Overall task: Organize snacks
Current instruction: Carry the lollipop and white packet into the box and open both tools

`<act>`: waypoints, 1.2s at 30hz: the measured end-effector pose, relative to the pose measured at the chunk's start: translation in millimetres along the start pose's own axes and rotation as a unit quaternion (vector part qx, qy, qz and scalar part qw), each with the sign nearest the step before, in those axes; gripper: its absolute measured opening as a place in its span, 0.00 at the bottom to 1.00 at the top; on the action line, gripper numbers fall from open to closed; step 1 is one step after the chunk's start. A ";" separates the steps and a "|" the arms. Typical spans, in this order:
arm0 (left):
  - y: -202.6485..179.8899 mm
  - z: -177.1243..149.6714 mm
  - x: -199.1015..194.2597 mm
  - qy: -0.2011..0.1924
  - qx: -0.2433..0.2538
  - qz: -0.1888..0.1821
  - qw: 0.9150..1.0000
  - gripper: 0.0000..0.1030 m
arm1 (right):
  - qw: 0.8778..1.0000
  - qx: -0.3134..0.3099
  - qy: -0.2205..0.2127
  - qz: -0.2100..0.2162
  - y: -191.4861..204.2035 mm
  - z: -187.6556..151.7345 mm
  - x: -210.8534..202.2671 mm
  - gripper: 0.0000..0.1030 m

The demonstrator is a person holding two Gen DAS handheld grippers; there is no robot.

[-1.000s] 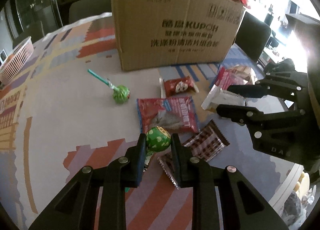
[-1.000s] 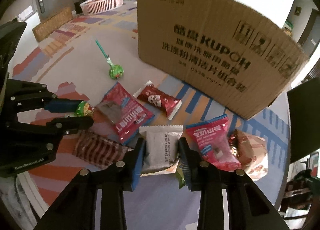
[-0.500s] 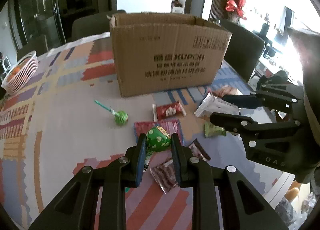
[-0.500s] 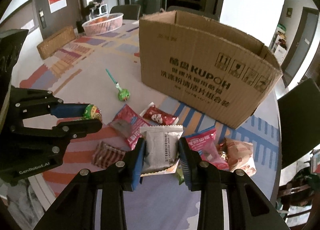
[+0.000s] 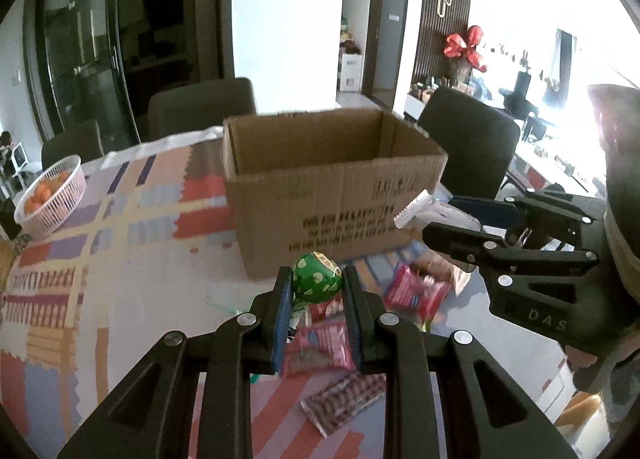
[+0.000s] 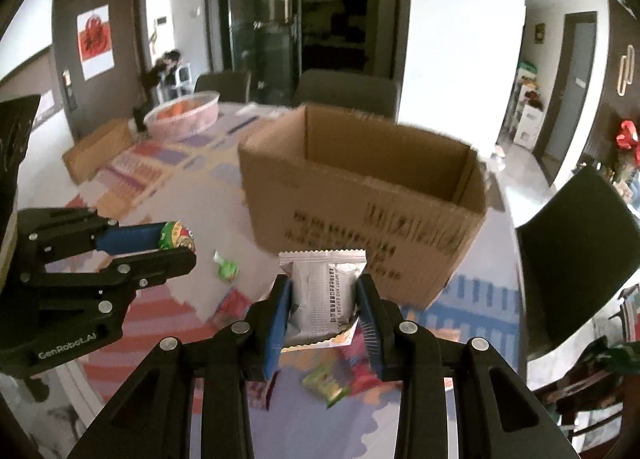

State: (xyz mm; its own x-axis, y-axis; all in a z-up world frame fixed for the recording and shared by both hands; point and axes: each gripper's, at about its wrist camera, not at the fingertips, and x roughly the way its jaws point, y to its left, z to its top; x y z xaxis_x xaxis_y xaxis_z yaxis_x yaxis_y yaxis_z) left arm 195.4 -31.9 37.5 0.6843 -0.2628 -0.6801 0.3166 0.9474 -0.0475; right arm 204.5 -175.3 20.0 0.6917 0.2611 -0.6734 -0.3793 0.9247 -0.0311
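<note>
My left gripper (image 5: 316,287) is shut on a green lollipop (image 5: 317,278) and holds it above the table, short of the open cardboard box (image 5: 340,195). My right gripper (image 6: 324,291) is shut on a silver-white snack packet (image 6: 323,295), also raised in front of the box (image 6: 360,195). In the left wrist view the right gripper (image 5: 436,219) holds the packet (image 5: 420,211) near the box's right front corner. In the right wrist view the left gripper (image 6: 176,247) shows at the left with the lollipop (image 6: 176,237). Several snack packets (image 5: 320,351) and a second green lollipop (image 6: 226,269) lie on the table.
A pink basket of oranges (image 5: 52,195) stands at the table's far left. Dark chairs (image 5: 468,147) stand behind and to the right of the box. The patterned tablecloth (image 5: 120,259) covers the table. A brown striped packet (image 5: 344,399) lies near the front edge.
Both grippers have risen with their loads, so the box's open top now shows. The snacks on the table have dropped lower in view.
</note>
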 end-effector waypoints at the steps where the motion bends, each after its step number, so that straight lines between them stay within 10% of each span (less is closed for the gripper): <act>1: -0.3 4.3 -0.8 -0.004 0.000 0.000 1.000 0.24 | 1.000 0.004 -0.008 -0.001 -2.3 5.0 -3.4 0.34; 17: 3.0 82.8 2.4 -0.047 0.022 0.013 0.999 0.24 | 0.998 0.035 -0.054 -0.020 -33.4 68.5 -10.4 0.34; 36: 31.1 134.5 83.8 0.029 -0.032 -0.016 0.999 0.24 | 0.997 0.056 -0.015 -0.052 -67.5 107.2 42.8 0.34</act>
State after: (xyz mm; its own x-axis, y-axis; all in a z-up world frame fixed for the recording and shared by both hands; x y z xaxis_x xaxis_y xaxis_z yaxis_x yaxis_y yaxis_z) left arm 350.9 -49.1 77.5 0.6351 -0.2836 -0.7185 0.2942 0.9489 -0.1144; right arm 325.6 -196.8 72.4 0.7425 0.1688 -0.6482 -0.2346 0.9720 -0.0156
